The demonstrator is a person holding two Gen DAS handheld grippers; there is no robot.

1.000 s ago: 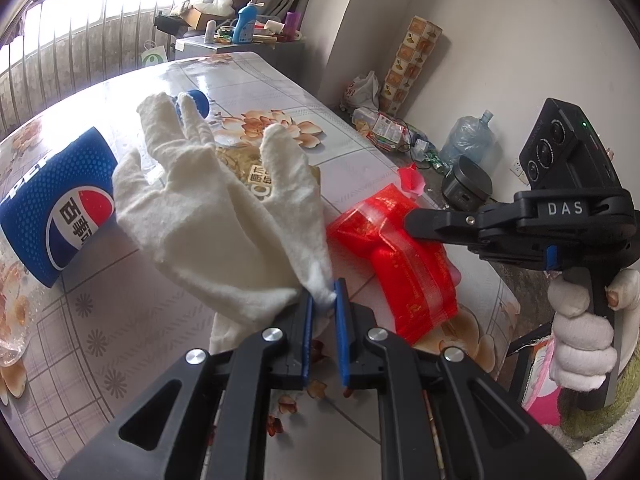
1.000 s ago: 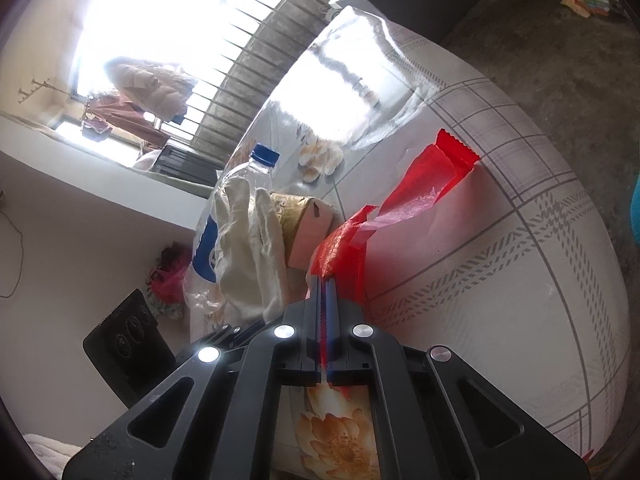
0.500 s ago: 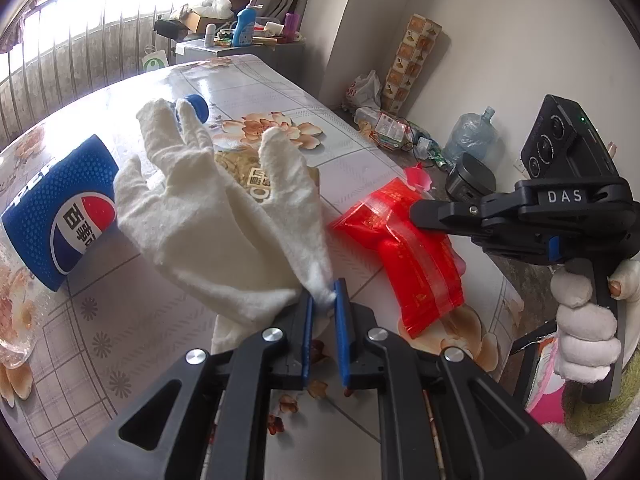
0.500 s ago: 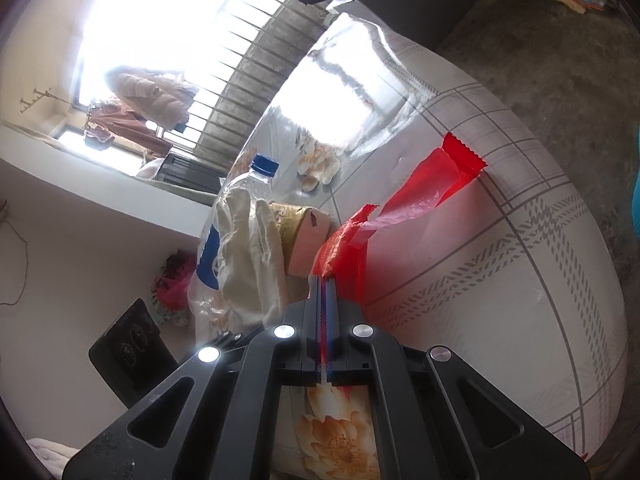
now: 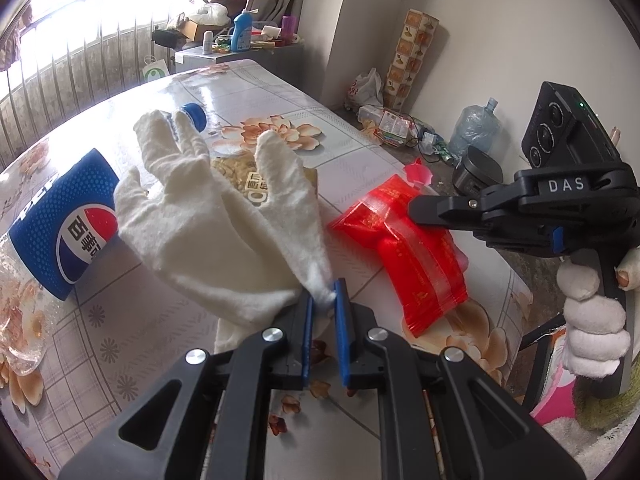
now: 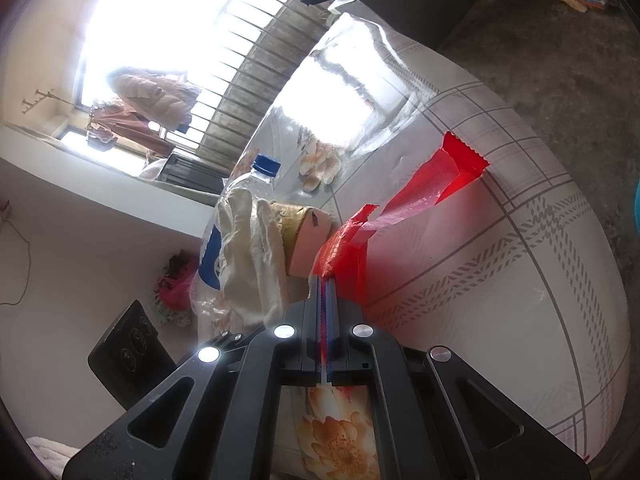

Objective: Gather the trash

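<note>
Daylit room, strong backlight from a barred window, heavy fisheye curve.

The window [image 6: 172,40] blows out to pure white in the right wrist view and washes the wall around it; in the left wrist view it [image 5: 80,8] glows softer at the top left. Its light throws a hard white glare patch on the glossy bench [image 6: 340,96]. The red wrapper [image 6: 424,184] casts a pink tint and soft shadow on the bench. Straight edges bow near the frame, the corners go black, and the close black tongs [image 6: 324,300] look slightly soft.
</note>
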